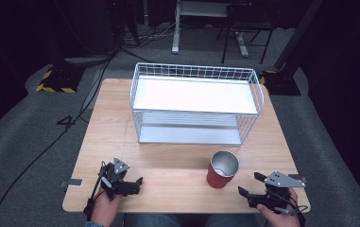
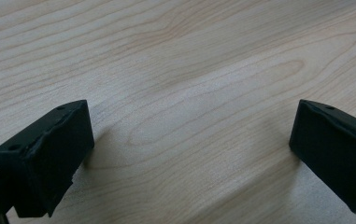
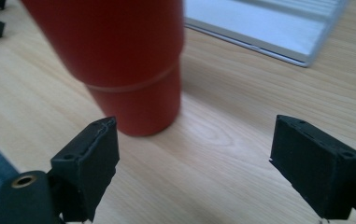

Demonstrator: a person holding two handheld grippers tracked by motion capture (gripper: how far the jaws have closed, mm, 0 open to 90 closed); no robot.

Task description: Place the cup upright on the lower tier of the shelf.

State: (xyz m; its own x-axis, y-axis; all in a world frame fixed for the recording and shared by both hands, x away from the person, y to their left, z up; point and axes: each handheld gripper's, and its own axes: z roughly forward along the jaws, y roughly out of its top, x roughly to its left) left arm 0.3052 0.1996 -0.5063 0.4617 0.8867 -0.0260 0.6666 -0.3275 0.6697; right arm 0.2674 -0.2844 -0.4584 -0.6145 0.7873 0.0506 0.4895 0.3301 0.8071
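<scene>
High view shows a red metal cup with a silver inside (image 1: 222, 170) upright on the wooden table (image 1: 177, 161), near the white wire shelf rack (image 1: 196, 101). Left gripper (image 1: 135, 183) and right gripper (image 1: 251, 184) both rest wide open and empty, so nothing seems started; the cup is untouched.

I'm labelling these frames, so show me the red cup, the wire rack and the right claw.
red cup (image 1: 221, 176): high view, on its red side wall.
wire rack (image 1: 194, 70): high view, on its back top rim.
right claw (image 3: 194, 158): right gripper view, midway between its open jaws.
</scene>
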